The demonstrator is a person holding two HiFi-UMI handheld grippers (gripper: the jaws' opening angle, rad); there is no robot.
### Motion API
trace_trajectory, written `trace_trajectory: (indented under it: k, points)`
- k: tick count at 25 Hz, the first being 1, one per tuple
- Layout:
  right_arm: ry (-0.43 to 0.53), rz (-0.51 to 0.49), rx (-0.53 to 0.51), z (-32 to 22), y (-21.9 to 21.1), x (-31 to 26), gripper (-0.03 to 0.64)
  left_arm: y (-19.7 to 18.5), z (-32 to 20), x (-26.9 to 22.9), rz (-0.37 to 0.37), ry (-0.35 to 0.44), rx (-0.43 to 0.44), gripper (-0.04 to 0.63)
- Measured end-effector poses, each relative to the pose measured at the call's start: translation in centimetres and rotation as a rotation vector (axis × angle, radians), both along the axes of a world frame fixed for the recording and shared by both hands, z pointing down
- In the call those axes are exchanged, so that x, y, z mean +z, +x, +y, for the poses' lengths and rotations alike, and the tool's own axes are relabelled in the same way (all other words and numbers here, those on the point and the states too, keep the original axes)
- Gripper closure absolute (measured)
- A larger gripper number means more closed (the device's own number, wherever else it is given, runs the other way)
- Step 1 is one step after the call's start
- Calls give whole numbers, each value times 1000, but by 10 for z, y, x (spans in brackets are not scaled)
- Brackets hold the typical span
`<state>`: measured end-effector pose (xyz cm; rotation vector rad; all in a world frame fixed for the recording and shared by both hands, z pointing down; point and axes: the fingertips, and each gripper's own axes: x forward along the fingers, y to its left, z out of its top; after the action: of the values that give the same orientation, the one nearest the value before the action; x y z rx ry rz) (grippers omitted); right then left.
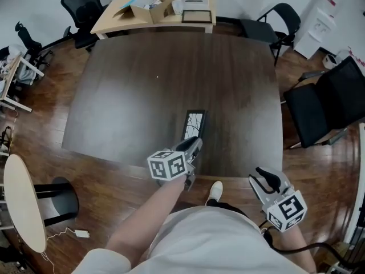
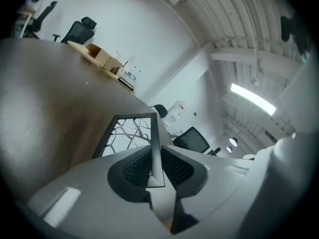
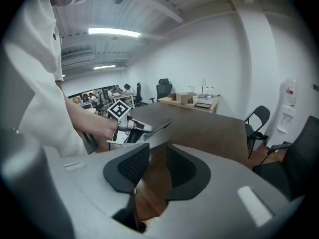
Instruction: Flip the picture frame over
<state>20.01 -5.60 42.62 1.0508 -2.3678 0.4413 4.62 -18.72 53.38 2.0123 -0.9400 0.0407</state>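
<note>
the picture frame has a thin dark border around a white sheet crossed by black branching lines, and it is long and narrow in shape. it sits over the near part of the dark wooden table, a little right of the middle, with its long side pointing away from the person. the left gripper has its jaws closed tight on the frame's near short end, the ribbed pads pressing both faces. from the right gripper view the frame slants upward off the tabletop; whether its far end touches the wood cannot be told. the right gripper hangs off the table beyond its near right corner, over the wood floor, well apart from the frame, its jaws apart with nothing between them. the near table edge lies just behind the left gripper, and the right edge is a fair stretch off. a wide span of bare dark top spreads left and ahead of the frame. a black chair stands beside the table's right edge, and a light wooden desk with boxes butts against the far edge.
</note>
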Motion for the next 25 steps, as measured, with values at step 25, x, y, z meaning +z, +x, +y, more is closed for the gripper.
trace_trajectory:
  k: [25]
  points:
    - [-130,148,93,19,-100,4,503,-53,-8,17,884,-315,162,528]
